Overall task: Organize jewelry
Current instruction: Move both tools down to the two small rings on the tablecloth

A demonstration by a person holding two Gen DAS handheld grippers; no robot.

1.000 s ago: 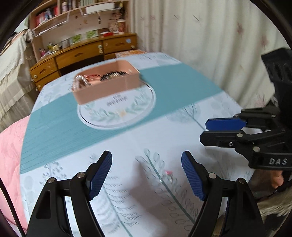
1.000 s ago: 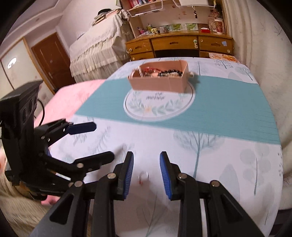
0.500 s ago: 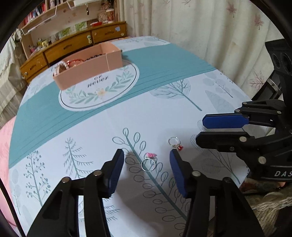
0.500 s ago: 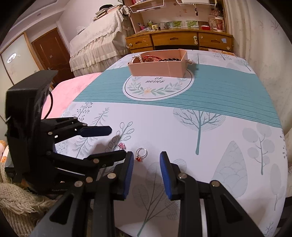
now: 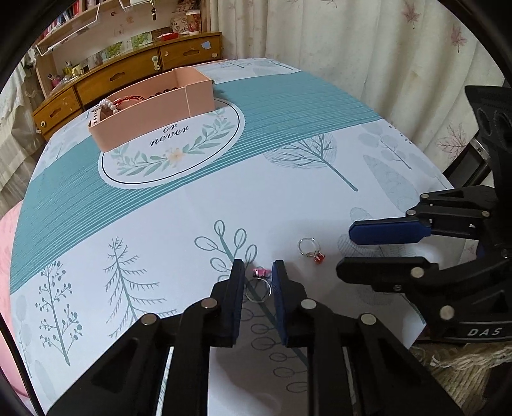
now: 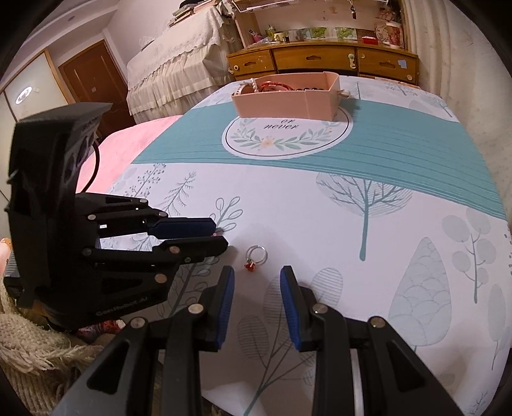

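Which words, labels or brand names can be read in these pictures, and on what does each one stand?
"or never": inside the leaf wreath printed on the tablecloth, in front of the pink box.
"DAS": on the body of the right gripper, as the left wrist view shows it; the rest is cut off.
Embossed brand on the body of the left gripper: too faint to read.
Book spines on the shelf: too small to read.

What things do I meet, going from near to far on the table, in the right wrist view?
Right hand-held gripper → ring with the red stone → round "or never" print → pink box of jewelry → wooden drawers.
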